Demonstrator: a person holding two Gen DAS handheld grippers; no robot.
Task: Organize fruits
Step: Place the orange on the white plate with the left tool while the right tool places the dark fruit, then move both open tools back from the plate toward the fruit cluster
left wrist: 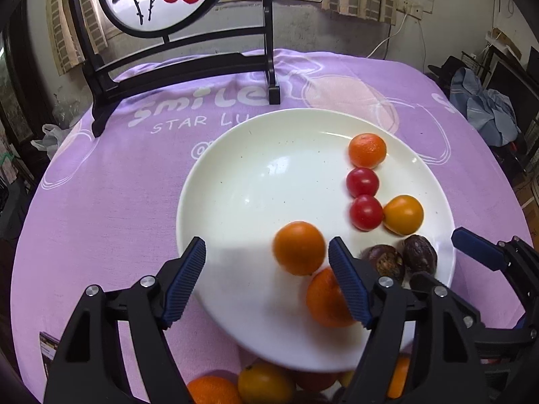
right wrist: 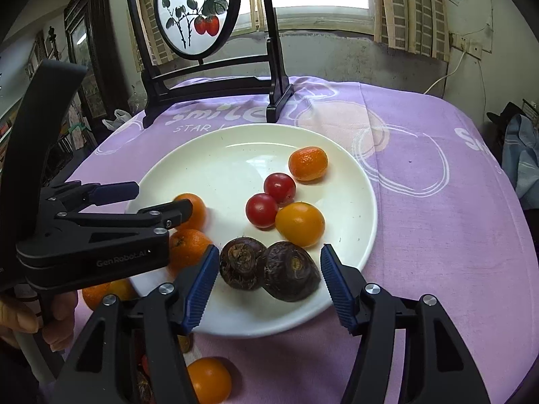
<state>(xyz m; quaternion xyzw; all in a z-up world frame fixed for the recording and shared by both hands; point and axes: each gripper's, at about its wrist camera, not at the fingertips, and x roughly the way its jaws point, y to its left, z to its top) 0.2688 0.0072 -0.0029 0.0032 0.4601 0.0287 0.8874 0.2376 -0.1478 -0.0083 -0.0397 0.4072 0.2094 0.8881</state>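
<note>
Here, both jaws spread wide: an orange (left wrist: 299, 247) (blurred) sits between the left gripper (left wrist: 266, 282) jaws on the plate (left wrist: 235, 181).

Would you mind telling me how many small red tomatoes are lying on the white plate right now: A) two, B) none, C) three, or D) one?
A: two red tomatoes lie side by side on the white plate, between the orange fruit at the far side and the yellow-orange one nearer the camera.
</note>
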